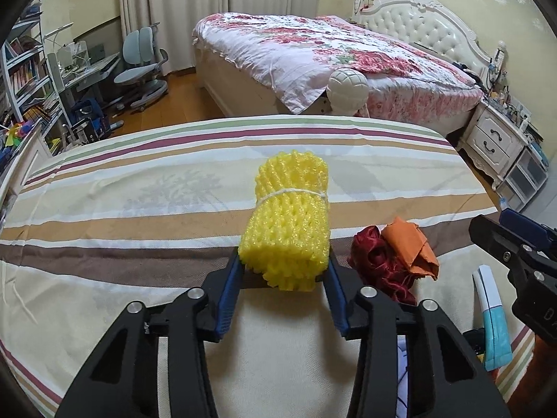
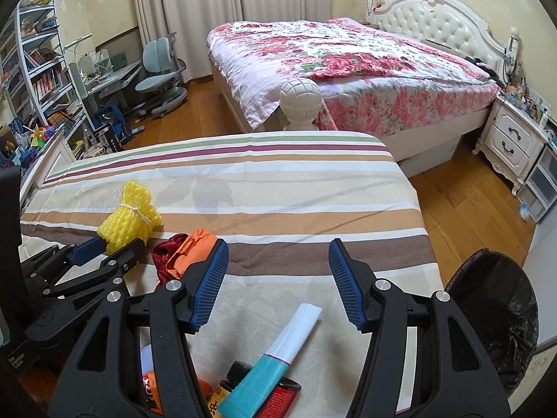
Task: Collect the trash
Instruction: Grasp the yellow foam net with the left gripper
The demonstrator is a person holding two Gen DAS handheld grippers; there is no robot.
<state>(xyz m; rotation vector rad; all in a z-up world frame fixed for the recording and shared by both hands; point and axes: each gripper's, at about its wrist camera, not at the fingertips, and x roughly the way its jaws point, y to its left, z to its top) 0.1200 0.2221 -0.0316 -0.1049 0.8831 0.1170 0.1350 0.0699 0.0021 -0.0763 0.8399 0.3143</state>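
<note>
Striped bedcover (image 1: 139, 191): left tongs (image 1: 283, 271) grip yellow foam net bundle (image 1: 289, 216), string-tied; right tongs (image 2: 278, 278) wide.

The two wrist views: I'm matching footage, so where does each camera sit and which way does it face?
Left wrist: on the left gripper, facing forward over the striped cloth; its fingers flank the yellow foam bundle.
Right wrist: on the right gripper, open, facing the same way above the teal-white tube, bin at right.
Shared: foam bundle, red-orange rags, floral bed.

Home bedroom: floral-quilted bed (image 2: 348, 69), nightstand (image 2: 511, 146), bookshelf (image 2: 38, 69), desk chair (image 2: 160, 66).
</note>
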